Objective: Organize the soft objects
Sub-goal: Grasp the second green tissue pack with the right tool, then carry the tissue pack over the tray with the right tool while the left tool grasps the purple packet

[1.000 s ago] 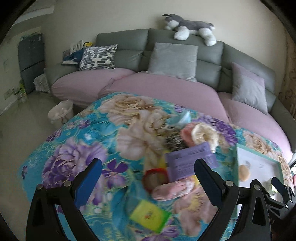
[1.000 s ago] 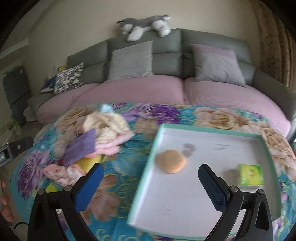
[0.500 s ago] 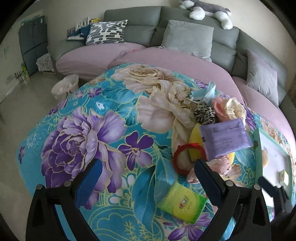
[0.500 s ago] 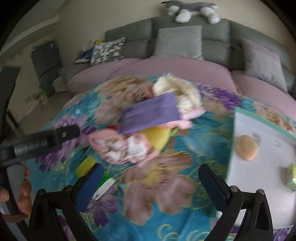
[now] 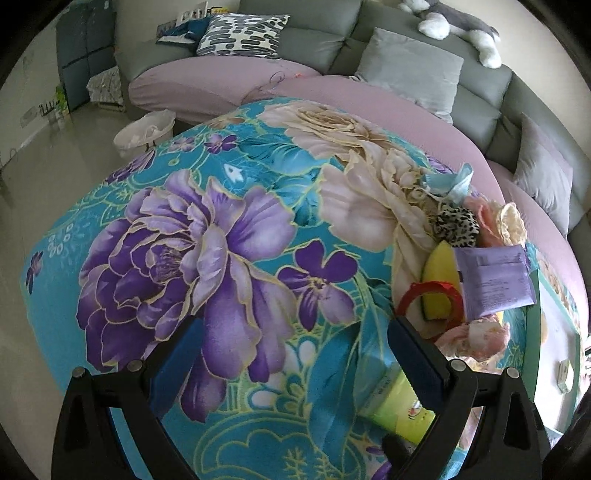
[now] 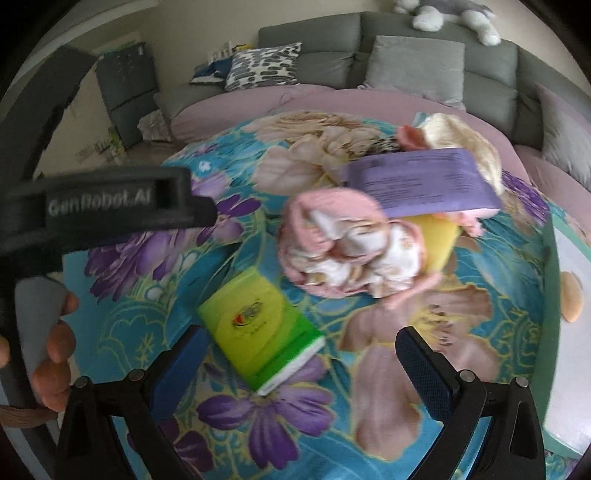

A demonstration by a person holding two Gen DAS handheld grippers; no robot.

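**Floral table, both claws spread and empty**

Grey sofa (image 5: 413,44) with mauve seat cushions curves across the top of both views, a plush dog (image 5: 458,26) lying on its backrest at upper right. Below it, a table under a turquoise cloth (image 5: 221,229) with large purple and cream flowers fills most of each frame.

At centre right of the right wrist view lies a heap of soft things: a pink floral bundle of cloth (image 6: 347,247), a yellow sponge (image 6: 437,240) just beside it, a purple packet (image 6: 421,181) resting on top, and a cream fluffy item (image 6: 465,144) behind. A green tissue pack (image 6: 258,328) lies apart from the heap, lower centre, tilted on the cloth. A teal-rimmed tray (image 6: 550,295) sits at the right edge with a round tan pad (image 6: 572,295) inside.

The right claw (image 6: 303,373) hovers released just above the tissue pack, which lies between its blue fingers without touching them. The left claw (image 5: 295,362) is likewise spread wide, empty, over the purple flower; the tissue pack peeks behind its right finger (image 5: 417,365). A person's hand (image 6: 51,350) grips the left tool at lower left.
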